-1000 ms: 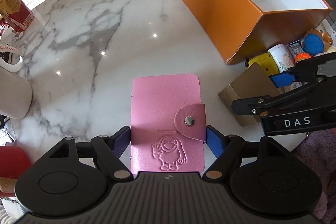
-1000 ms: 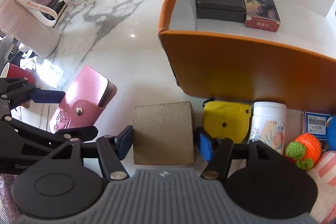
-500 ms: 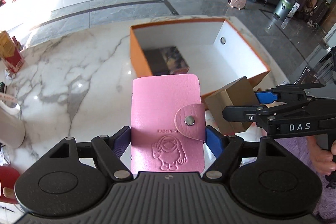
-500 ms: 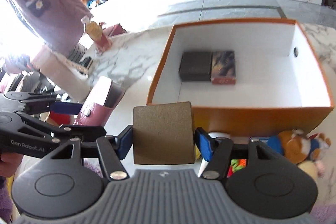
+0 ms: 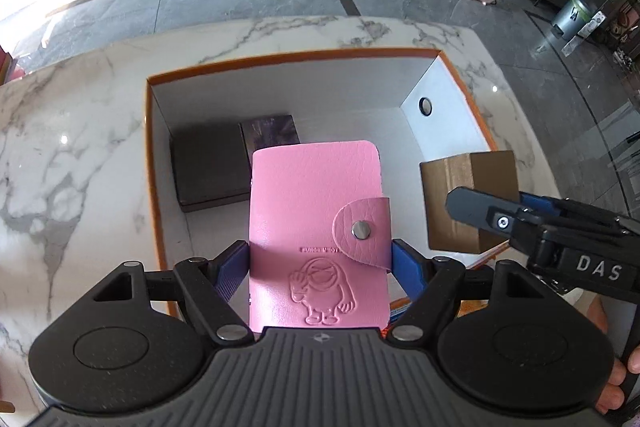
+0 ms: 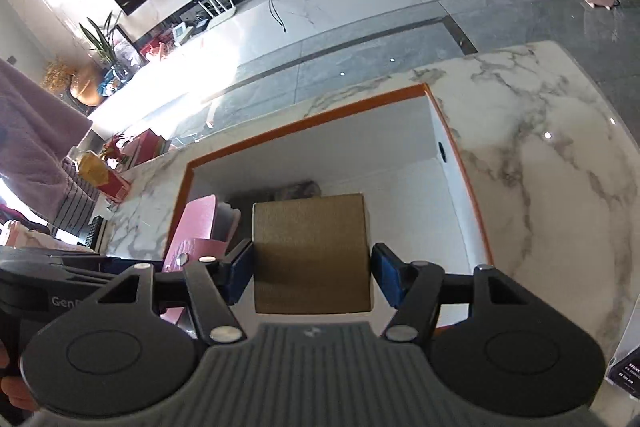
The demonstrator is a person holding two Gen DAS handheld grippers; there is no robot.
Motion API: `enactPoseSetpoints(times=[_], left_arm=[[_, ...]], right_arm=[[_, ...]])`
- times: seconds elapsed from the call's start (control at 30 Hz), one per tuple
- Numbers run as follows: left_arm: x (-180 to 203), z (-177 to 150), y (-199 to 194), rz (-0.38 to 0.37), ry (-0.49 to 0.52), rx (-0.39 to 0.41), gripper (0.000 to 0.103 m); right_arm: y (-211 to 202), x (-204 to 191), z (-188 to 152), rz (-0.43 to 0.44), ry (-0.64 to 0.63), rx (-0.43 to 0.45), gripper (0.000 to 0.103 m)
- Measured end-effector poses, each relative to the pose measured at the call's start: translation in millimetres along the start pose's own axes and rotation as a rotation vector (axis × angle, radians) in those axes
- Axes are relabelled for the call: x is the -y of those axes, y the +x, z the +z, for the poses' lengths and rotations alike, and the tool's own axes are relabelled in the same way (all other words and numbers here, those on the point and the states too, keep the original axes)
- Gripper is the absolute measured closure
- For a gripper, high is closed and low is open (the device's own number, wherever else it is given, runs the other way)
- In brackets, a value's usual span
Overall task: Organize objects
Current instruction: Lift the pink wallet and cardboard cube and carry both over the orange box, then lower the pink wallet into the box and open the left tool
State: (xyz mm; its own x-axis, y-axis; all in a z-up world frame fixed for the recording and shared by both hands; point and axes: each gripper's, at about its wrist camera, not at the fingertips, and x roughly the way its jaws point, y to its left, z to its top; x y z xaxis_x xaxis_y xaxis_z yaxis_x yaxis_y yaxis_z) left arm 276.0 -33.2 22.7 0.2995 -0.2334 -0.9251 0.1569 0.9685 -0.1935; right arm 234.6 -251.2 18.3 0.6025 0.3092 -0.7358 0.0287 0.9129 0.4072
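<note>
My left gripper [image 5: 319, 259] is shut on a pink card wallet [image 5: 316, 223] with a snap flap and holds it above the near part of the orange box [image 5: 149, 131], which has a white inside. My right gripper [image 6: 311, 267] is shut on a brown cardboard box [image 6: 312, 251] and holds it over the same orange box [image 6: 452, 139]. The cardboard box [image 5: 468, 195] and the right gripper also show at the right of the left wrist view. The pink wallet [image 6: 196, 227] shows at the left of the right wrist view.
Inside the orange box lie a dark grey box [image 5: 208, 167] and a dark patterned box [image 5: 270, 133] against its left wall. The box stands on a white marble table [image 5: 68, 155]. A red and yellow carton [image 6: 102, 179] stands at the table's far left.
Both grippers have risen from the table with their objects and moved forward over the orange box. The view now looks down into the box.
</note>
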Motion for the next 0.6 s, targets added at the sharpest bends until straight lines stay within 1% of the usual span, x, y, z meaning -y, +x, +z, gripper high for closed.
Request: enactPoseSetpoints(times=[0.1,0.2,0.33,0.43,0.6], left_arm=[[1.4,1.4,31.7,-0.006,-0.030,-0.077,0.014],[-1.7,1.1,55.8,-0.010,-0.065,-0.135,0.014],[-4.5,5.2,79.1,0.035,-0.093,-0.209,0.014],[-9.4,6.5,88.9,0.050,-0.128,-0.233,0.014],[-16.9,7.3,101.1,0.033,-0.189,-0.260,0.013]], right_arm=[[13.1,15.9,7.1,-0.041,0.002,0.001,0.038],[22.4,24.4,10.2,-0.032,0.006,-0.008,0.038],[35.8,28.6,12.9,-0.034,-0.006,-0.024,0.038],[44.8,27.0,11.2,-0.026,-0.016,-0.040,0.038],[59.5,27.2,9.7,-0.029,-0.034,-0.075,0.038]])
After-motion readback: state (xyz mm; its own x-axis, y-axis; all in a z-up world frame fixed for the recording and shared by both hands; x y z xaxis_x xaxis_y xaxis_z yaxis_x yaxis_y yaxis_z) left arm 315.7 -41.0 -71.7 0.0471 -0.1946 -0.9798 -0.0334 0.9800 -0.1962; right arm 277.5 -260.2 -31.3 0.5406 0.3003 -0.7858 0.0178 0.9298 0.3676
